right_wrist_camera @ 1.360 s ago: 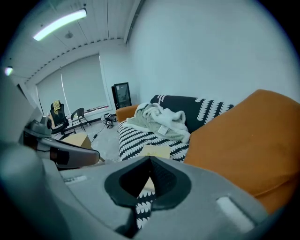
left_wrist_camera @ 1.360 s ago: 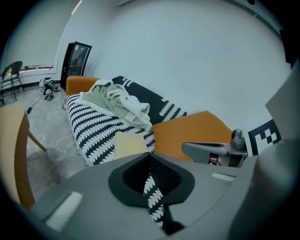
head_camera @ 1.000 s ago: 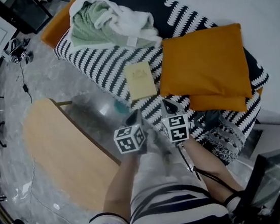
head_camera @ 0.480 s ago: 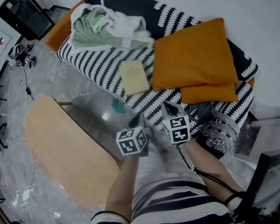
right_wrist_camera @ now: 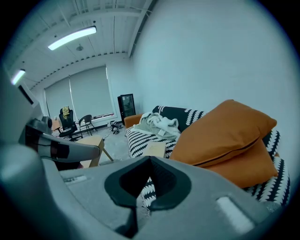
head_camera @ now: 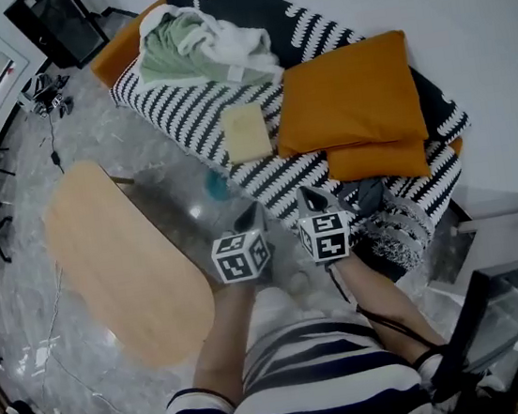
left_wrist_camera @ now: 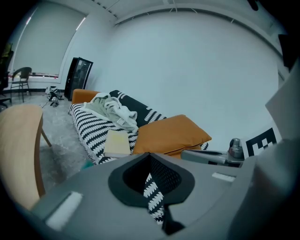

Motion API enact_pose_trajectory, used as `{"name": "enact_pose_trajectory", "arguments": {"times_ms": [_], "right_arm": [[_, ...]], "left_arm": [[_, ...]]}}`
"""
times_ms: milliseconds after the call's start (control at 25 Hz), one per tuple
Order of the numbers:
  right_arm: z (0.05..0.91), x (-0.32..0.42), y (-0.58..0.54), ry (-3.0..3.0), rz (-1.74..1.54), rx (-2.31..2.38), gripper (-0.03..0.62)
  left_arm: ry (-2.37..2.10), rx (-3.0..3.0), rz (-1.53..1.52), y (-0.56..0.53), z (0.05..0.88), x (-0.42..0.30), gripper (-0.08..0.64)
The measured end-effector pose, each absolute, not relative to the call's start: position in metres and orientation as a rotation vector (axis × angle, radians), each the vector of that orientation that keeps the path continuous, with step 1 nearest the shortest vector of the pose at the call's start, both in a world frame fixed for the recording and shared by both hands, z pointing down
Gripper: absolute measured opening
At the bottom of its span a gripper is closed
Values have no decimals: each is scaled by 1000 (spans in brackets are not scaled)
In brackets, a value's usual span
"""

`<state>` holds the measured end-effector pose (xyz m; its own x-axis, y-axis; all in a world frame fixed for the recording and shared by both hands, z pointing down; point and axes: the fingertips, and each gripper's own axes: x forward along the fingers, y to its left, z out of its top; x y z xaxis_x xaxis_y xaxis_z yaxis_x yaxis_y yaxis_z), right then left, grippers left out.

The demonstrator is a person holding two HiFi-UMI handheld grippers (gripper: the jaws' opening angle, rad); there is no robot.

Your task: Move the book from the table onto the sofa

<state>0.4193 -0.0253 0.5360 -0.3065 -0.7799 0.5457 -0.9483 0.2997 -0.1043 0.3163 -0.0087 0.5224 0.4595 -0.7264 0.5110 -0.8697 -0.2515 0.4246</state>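
The pale yellow book (head_camera: 246,132) lies flat on the black-and-white striped sofa seat (head_camera: 190,116), just left of the orange cushions; it also shows in the left gripper view (left_wrist_camera: 117,142) and the right gripper view (right_wrist_camera: 154,149). Both grippers are held side by side in front of the person, well short of the book. The left gripper (head_camera: 248,218) is shut with nothing in its jaws. The right gripper (head_camera: 312,200) is shut and empty too. The oval wooden table (head_camera: 120,267) stands to the left with no book on it.
Two orange cushions (head_camera: 350,96) lie stacked on the sofa's right half, and a heap of green and white cloth (head_camera: 195,47) at its far end. A small teal object (head_camera: 215,185) sits on the floor between table and sofa. Chairs and a black cabinet (head_camera: 55,24) stand at the left.
Both grippers have drawn back from the sofa together and risen a little; the book stays where it lies and now sits farther from them in the head view.
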Motion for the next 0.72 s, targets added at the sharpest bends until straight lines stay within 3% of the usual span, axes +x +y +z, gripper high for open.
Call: {"name": "enact_pose_trajectory", "arguments": {"times_ms": [720], "right_arm": [[448, 382, 51, -2311, 454, 1684, 2]], "left_arm": [[-1254, 2322, 164, 62, 441, 300, -1]]}}
